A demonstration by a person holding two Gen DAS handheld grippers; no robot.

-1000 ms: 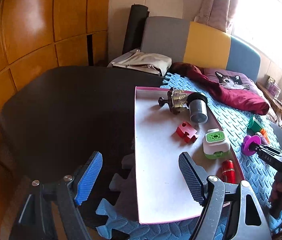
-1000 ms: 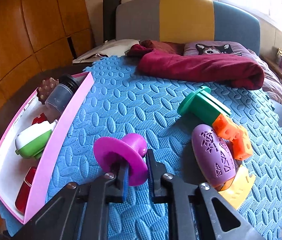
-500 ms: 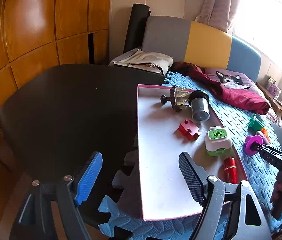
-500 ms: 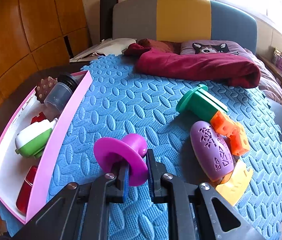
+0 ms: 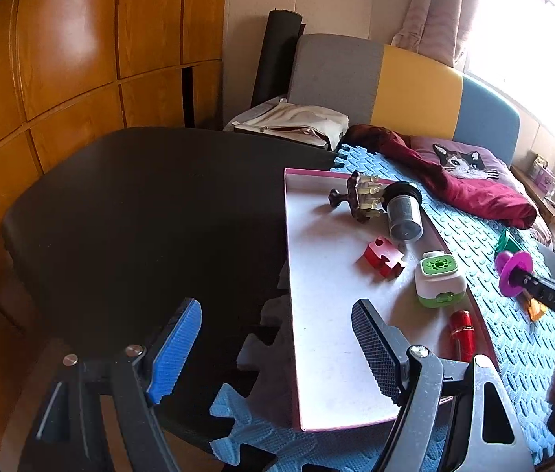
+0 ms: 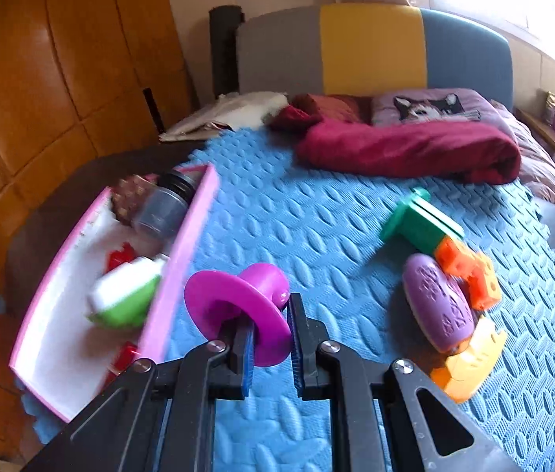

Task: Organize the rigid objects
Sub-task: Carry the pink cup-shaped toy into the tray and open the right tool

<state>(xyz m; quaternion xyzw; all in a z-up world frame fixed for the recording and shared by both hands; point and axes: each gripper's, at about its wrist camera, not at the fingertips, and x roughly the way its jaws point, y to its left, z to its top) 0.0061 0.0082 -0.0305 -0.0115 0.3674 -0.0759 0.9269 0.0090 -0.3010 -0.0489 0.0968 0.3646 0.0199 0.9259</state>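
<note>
The right hand-held gripper [image 6: 269, 344] is clamped on a magenta plastic spool-shaped toy with a wide round flange [image 6: 238, 310], holding it off the blue textured foam mat [image 6: 317, 228] just to the right of the pink-rimmed shallow tray with a white floor [image 6: 195, 244]. From the left wrist view the same toy [image 5: 513, 273] hangs in the air near the tray's right rim.

The left hand-held gripper [image 5: 277, 350] is spread wide and holds nothing; it hovers at the near end of the tray, over the edge of the dark bench [image 5: 140, 204].

Already lying in the tray are a brown knobbed toy [image 5: 362, 196], a dark grey cylindrical cup on its side [image 5: 403, 212], a red jigsaw-shaped block [image 5: 383, 257], a white and green rounded case [image 5: 438, 279] and a red cylinder [image 5: 462, 334]. On the mat to the right, well apart from the tray, remain a green flanged block [image 6: 419, 224], an orange perforated block [image 6: 470, 275], a purple patterned oval [image 6: 438, 306] and a yellow-orange wedge [image 6: 470, 362], huddled together and touching.

The step in hand looks like the carry of the magenta toy to the tray. The next move calls for lifting the flange clear of the pink wall, swinging left over bare white floor near the middle or near end, away from the case and the red cylinder, then lowering before the jaws part. The flange is round, so it may roll if set on edge.
</note>
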